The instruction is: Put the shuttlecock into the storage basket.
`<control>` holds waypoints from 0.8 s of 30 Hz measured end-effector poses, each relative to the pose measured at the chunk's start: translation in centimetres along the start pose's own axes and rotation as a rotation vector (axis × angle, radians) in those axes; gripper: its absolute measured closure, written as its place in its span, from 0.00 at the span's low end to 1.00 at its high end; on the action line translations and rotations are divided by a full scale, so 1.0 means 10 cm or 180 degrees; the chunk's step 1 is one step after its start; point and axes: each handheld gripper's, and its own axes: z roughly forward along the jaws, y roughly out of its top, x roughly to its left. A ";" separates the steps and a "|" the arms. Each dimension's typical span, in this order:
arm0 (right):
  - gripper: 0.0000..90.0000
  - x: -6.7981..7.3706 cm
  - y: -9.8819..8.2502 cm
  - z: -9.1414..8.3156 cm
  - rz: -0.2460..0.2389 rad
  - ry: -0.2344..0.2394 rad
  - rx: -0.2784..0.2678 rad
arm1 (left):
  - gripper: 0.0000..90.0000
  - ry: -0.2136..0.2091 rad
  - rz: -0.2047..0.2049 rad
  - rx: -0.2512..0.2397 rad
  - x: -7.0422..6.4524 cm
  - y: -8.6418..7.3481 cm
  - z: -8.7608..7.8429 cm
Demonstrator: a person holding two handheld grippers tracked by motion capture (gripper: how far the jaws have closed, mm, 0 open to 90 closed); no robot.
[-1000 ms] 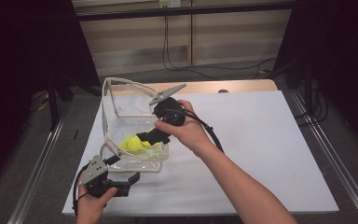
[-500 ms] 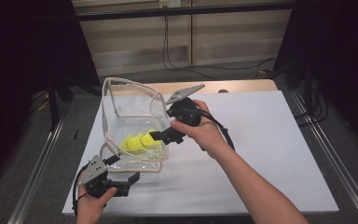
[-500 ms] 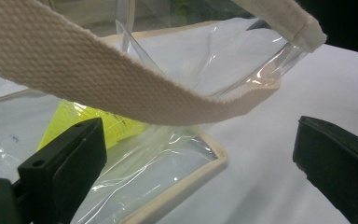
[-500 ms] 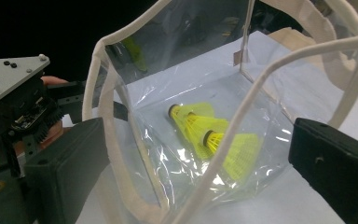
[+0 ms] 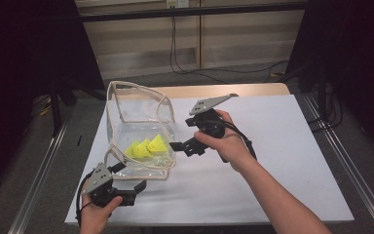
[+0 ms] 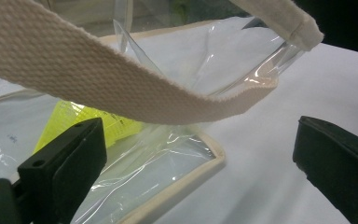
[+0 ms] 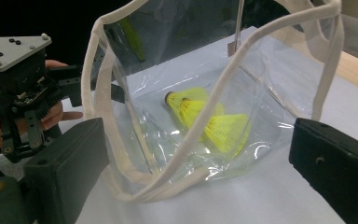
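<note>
Standing on the white table (image 5: 282, 161), the clear bag (image 5: 141, 131) with its cream trim keeps wide free space on the side of the right gripper (image 5: 181, 146), while its near corner lies close to the table's front edge. Yellow shuttlecocks (image 5: 147, 147) lie inside the bag, on its bottom. The right gripper is just outside the bag's side wall, jaws spread apart and empty, the forearm reaching across the table. The left gripper (image 5: 129, 187) sits at the bag's near corner, jaws also apart, a cream strap (image 6: 121, 88) hanging above them. Compared with one second ago, the right gripper has come out of the bag.
</note>
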 end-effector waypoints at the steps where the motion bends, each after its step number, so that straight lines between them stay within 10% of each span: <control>1: 0.04 -0.01 -0.02 -0.01 0.0014 0.0005 -0.0012 | 0.03 -0.0001 -0.0003 0.0003 0.00 0.00 0.00; 24: 0.05 -0.22 -0.54 -0.26 0.0129 -0.0084 -0.0109 | 0.03 -0.0001 -0.0011 0.0005 0.00 0.00 0.00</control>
